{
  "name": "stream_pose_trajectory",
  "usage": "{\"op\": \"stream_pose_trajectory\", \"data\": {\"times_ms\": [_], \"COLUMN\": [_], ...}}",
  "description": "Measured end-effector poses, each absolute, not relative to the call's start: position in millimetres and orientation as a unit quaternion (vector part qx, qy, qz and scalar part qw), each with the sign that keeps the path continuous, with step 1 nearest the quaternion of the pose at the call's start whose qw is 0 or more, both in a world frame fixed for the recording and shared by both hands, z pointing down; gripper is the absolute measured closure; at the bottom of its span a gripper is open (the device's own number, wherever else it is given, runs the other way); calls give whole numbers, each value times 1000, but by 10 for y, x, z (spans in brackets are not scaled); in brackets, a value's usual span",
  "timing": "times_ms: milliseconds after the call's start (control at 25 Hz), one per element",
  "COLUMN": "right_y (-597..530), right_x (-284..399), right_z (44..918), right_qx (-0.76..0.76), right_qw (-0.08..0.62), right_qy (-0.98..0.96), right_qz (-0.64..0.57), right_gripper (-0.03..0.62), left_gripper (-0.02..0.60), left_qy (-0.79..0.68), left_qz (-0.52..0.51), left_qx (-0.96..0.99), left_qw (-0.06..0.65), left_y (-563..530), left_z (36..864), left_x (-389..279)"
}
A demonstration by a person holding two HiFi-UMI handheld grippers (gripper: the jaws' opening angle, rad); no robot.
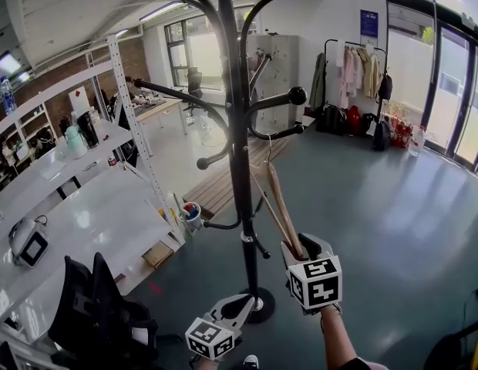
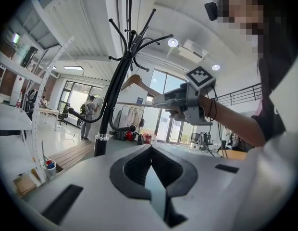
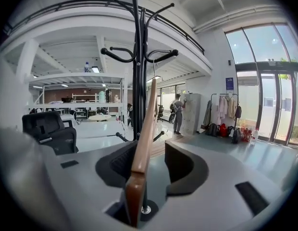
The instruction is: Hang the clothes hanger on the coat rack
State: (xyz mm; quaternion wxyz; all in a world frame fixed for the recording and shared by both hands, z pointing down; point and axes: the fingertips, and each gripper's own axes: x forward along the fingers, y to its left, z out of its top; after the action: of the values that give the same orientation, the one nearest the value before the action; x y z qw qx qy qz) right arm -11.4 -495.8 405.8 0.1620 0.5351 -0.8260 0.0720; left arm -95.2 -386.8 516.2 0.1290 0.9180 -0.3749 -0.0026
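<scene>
Now — step: letting go | right gripper (image 3: 153, 154) fingers wide apart, hanger (image 3: 144, 129) loose between them, hook seemingly over a rack (image 1: 237, 129) peg above | left gripper (image 2: 150, 152) fingers together, empty | next: draw back without snagging the hanger.

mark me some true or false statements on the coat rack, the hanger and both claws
1. The coat rack is black. True.
2. The left claw grips the hanger. False: it is shut and empty; the hanger is at the right claw.
3. The right claw's jaws stand apart with the hanger between them. True.
4. The hanger is blue plastic. False: it is brown wood.
5. Clothes hang on the coat rack. False: the clothes hang on a separate rail by the far wall.
</scene>
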Motion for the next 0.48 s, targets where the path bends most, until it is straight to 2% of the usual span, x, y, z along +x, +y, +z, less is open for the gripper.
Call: {"op": "stream_pose_trajectory", "data": {"times_ms": [240,480], "right_y": [-4618,-4232], "right_x": [68,278], "right_z": [4033,4276], "right_qx": [513,491], "right_qw": [122,129], "right_qy": [-843,-852], "right_qz": [110,130], "right_gripper": [439,441], "left_gripper": [581,581], "left_qy": [-384,-400], "left_qz": [-3,-5], "left_qx": [913,907], "left_qw": [133,133], "left_y": [-3712,-3459], "left_z": [5156,5177], "left_x": [-790,-599]}}
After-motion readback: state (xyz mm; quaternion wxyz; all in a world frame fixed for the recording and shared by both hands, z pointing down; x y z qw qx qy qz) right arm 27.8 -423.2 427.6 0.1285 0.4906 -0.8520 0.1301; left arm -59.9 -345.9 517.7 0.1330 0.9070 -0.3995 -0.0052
